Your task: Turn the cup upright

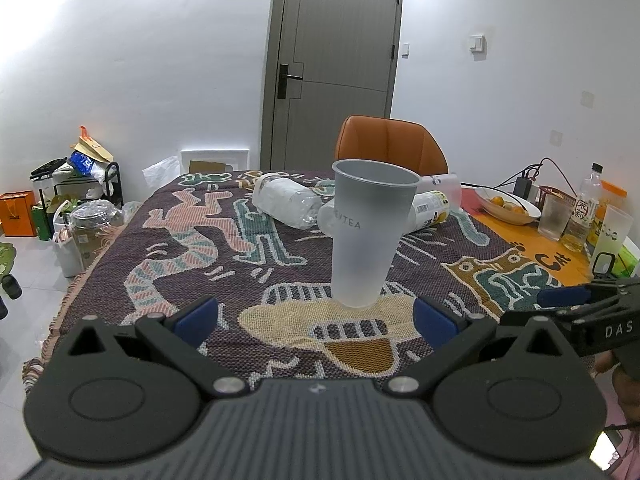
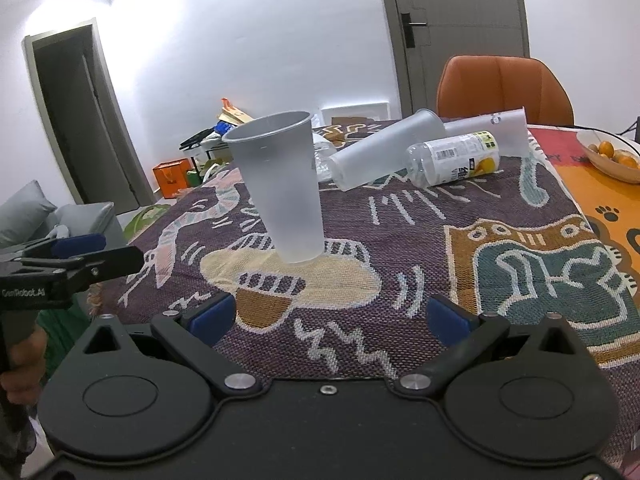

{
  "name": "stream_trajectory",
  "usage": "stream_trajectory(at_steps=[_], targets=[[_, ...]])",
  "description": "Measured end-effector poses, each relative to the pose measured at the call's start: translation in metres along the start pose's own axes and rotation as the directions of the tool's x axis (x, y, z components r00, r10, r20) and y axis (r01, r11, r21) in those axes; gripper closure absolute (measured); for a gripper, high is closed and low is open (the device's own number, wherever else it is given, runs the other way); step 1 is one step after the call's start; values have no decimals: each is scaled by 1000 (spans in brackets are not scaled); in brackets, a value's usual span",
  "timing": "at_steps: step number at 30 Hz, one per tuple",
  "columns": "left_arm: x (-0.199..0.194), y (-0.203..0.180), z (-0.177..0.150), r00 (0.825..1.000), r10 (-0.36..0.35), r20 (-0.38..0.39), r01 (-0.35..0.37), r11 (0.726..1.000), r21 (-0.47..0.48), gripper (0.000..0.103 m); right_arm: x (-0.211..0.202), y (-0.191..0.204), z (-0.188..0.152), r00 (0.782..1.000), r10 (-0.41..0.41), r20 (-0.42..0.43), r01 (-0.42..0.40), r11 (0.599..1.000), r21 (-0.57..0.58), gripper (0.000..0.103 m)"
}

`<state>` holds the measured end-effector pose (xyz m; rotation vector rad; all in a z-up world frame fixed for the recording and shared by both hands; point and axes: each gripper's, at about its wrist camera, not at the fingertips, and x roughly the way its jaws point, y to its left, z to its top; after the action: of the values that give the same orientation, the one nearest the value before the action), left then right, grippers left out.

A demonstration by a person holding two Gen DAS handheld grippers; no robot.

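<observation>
A frosted translucent plastic cup (image 1: 366,232) stands upright, mouth up, on the patterned tablecloth (image 1: 192,264); it also shows in the right wrist view (image 2: 284,188). My left gripper (image 1: 316,320) is open and empty, just in front of the cup, not touching it. My right gripper (image 2: 330,320) is open and empty, a little back from the cup and to its right. Each gripper shows at the edge of the other's view: the right one (image 1: 588,304) and the left one (image 2: 68,256).
Behind the cup lie a second frosted cup (image 2: 384,156), a labelled bottle (image 2: 456,162) and a crumpled clear bottle (image 1: 286,200). A fruit bowl (image 1: 508,204), glasses and bottles (image 1: 584,208) stand at the right. An orange chair (image 1: 392,144) is beyond the table.
</observation>
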<state>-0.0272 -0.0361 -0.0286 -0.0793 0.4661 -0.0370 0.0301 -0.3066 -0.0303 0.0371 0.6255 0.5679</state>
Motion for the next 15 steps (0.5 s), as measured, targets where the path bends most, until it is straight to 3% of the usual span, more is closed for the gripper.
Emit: stream_trajectory(at_steps=[15], targets=[[1, 1, -1, 1000, 1, 1, -1, 1000, 0, 0, 3, 0, -2, 1000, -4, -8, 4, 1000, 4, 0]])
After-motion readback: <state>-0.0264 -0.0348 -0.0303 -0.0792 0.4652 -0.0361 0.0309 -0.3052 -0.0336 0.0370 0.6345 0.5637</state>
